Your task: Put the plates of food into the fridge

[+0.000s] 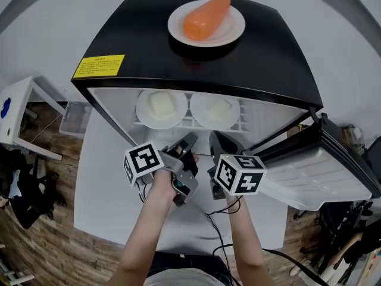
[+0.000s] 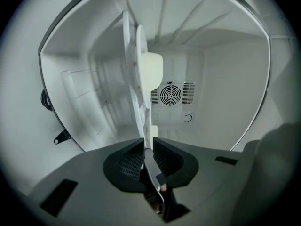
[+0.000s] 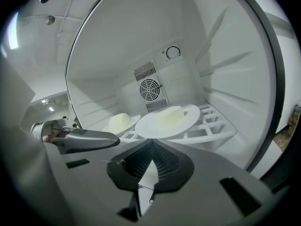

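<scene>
Left gripper view: left claw [image 2: 148,143] narrowly parted, plate [image 2: 134,79] rim btwn; right claw [image 3: 149,145] closed.

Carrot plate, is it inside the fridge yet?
No, the carrot plate sits outside, on top of the black fridge.

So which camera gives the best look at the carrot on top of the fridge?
The head view: the carrot lies in full sight on its plate. Both gripper views look into the fridge and miss it.

The fridge [image 1: 155,46] bears a yellow label [image 1: 99,66] too small to read.
</scene>
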Available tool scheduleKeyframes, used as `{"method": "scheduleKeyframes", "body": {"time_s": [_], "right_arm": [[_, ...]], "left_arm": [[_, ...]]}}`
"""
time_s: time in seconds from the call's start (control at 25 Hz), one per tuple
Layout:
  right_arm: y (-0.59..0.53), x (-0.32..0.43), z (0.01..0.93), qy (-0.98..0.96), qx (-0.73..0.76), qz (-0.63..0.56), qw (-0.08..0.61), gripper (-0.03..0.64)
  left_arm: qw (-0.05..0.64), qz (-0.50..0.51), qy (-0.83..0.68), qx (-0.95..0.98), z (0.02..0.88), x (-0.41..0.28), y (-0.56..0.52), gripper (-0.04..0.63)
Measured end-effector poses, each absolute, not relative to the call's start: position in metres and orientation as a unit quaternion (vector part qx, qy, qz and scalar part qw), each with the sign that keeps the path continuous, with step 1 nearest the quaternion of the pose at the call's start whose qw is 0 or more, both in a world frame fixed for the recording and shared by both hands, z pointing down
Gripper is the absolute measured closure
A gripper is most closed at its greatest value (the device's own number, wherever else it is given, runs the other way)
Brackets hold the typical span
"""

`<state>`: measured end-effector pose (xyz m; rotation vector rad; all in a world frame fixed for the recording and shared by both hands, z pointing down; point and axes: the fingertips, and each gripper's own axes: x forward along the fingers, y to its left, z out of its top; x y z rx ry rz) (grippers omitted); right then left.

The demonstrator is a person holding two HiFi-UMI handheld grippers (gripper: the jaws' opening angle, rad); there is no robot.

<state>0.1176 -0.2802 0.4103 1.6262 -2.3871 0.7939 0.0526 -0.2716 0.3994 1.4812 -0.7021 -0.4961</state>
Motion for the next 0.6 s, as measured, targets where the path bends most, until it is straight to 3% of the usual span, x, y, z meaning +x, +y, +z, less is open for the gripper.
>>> {"method": "scheduleKeyframes", "body": {"time_s": [0.28,0.6], "right_arm": [[-0.247,0.111,0.381,-0.816,0.546,0.186,0.042,0.603],[-0.191,0.114,0.341,-0.813,0.561,0.152,-0.028,0.603]], "left_arm": [[0.539,-0.155,-0.351,0.75,0.383,0.039,-0.248,0.555],[0.246,-0.077,-0.414,0.873,0.321,0.04,-0.21,0.571]]}}
